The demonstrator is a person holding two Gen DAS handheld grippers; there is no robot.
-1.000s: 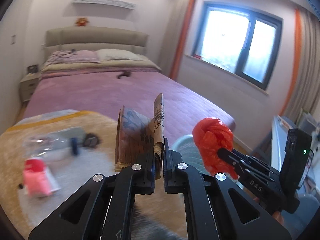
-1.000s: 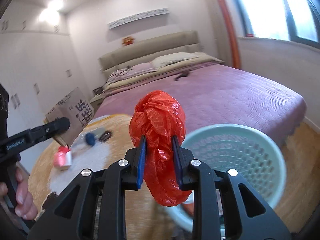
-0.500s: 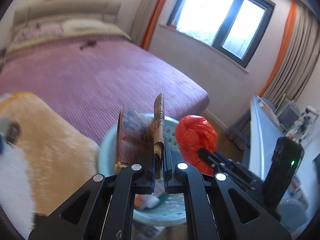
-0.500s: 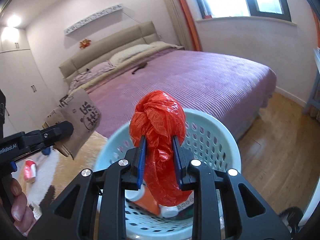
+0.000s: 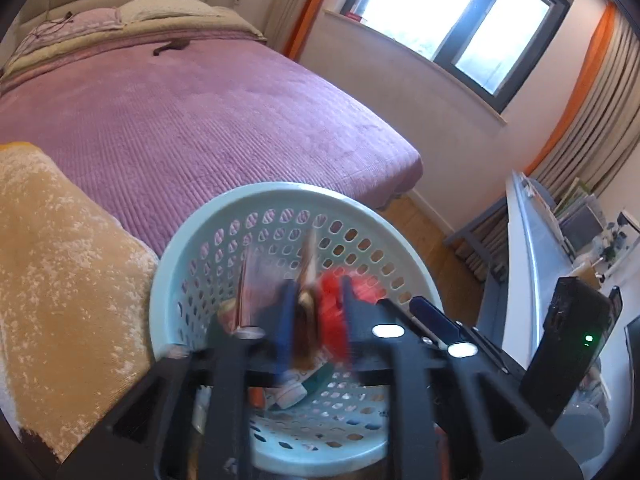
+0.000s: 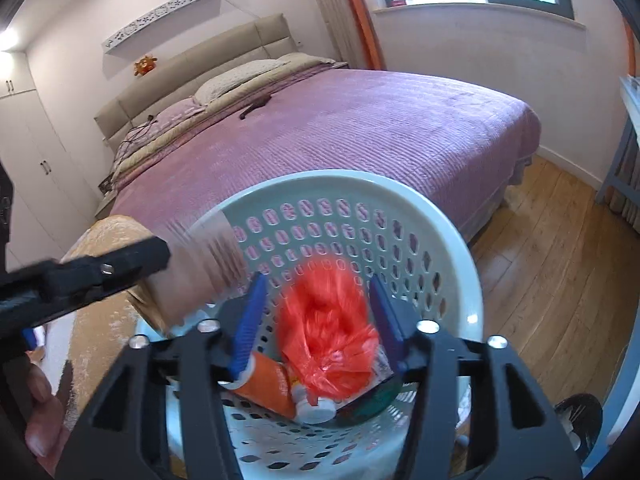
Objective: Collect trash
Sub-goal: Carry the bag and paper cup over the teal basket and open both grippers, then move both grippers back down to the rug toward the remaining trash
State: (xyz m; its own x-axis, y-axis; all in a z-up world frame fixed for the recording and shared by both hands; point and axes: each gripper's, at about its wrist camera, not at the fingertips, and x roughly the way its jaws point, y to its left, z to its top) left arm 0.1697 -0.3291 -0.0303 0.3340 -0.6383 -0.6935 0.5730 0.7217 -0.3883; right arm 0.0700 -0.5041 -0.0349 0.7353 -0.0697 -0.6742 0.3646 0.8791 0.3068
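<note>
Over the basket: both grippers hang above the pale green perforated basket (image 6: 448, 240), pointing down into it.
Right gripper (image 6: 316, 320): its jaws have just been opening and now stand well apart, the blue pads clear of the red plastic bag (image 6: 326, 340) on both sides.
Red plastic bag: blurred, between the right fingers but gripped by neither, low inside the basket, directly over the rubbish already there.
Left gripper (image 5: 316, 320): its jaws have just been opening; the fingers are parted, and the cardboard piece (image 5: 306, 300) stands blurred between them, close to the left finger. Whether a pad still touches it cannot be told through the blur.
Cardboard piece, from the right wrist view: a pale brown smear (image 6: 200, 272) just ahead of the left gripper's tip, over the near-left rim of the basket.
Beneath the fingers: an orange tube (image 6: 266, 390) with a white cap lies on the basket floor, below the bag and slightly to its left.
Beyond the fingertips: a bed with a purple cover (image 5: 180, 112) lies behind the basket.
Left of the fingers: a tan fuzzy blanket (image 5: 60, 280) lies just beside the basket.
Person: a hand (image 6: 38, 412) holds the left gripper's handle at the lower left edge of the right wrist view.
</note>
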